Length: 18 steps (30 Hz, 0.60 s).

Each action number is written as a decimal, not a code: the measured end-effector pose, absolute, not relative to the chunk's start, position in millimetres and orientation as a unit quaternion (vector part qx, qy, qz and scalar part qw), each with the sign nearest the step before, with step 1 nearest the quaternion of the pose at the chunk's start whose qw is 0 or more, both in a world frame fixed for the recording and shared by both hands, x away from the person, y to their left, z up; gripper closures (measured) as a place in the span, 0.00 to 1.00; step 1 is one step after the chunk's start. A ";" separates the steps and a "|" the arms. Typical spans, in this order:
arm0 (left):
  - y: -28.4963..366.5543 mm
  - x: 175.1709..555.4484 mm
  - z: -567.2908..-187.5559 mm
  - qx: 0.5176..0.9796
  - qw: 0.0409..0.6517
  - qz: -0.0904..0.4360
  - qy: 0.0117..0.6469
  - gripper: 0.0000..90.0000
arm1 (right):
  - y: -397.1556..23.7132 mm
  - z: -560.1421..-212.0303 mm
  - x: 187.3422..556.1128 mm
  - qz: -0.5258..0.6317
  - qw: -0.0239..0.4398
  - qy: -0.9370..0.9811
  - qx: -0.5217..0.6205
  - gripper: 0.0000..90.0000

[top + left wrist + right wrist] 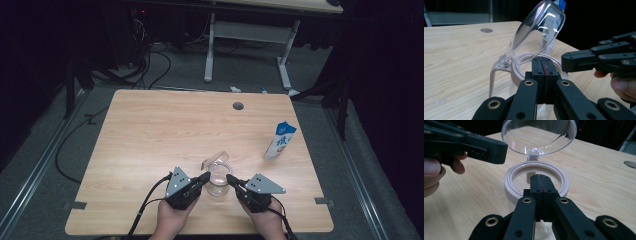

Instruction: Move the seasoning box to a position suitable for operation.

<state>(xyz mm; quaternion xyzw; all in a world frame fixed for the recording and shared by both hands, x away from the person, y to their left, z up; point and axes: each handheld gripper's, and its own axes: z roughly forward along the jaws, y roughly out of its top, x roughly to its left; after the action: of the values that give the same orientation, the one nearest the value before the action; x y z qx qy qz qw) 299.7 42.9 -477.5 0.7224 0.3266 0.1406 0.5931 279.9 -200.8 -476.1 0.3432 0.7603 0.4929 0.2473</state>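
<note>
clear jug [218, 181], beige rim; blue-white carton [280, 140]; black tongs [204, 176].

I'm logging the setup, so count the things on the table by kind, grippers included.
Grippers: 2, the left gripper and the right gripper
Clear jug with hinged lid: 1
Blue and white carton: 1
Total: 4

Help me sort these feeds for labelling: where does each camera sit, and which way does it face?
High view: above the person's side, facing forward and down on the table; forearms, left hand-held gripper and right hand-held gripper show.
Left gripper view: rides the left hand-held gripper, looking along its shut jaws at the clear jug; the other gripper and fingers at right.
Right gripper view: rides the right hand-held gripper, shut jaws toward the jug rim; the other gripper at left.
Shared: jug with open lid.
</note>
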 end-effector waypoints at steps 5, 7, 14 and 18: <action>45.2 302.1 -476.1 0.717 0.595 0.146 0.333 1.00 | -200.9 -476.3 279.6 0.493 0.248 0.761 0.343 1.00; 47.1 303.6 -475.5 0.716 0.594 0.149 0.336 1.00 | -201.0 -476.3 279.6 0.493 0.248 0.761 0.343 1.00; 49.8 306.3 -475.4 0.713 0.592 0.155 0.341 1.00 | -201.0 -476.3 279.7 0.493 0.248 0.761 0.342 1.00; 51.1 307.4 -475.5 0.712 0.592 0.157 0.344 1.00 | -200.9 -476.4 279.8 0.493 0.248 0.761 0.341 1.00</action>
<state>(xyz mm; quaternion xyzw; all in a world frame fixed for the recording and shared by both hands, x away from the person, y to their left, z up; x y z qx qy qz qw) 307.4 51.1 -475.5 0.7116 0.3442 0.1571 0.5920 279.8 -200.9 -476.4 0.3412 0.7606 0.4935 0.2482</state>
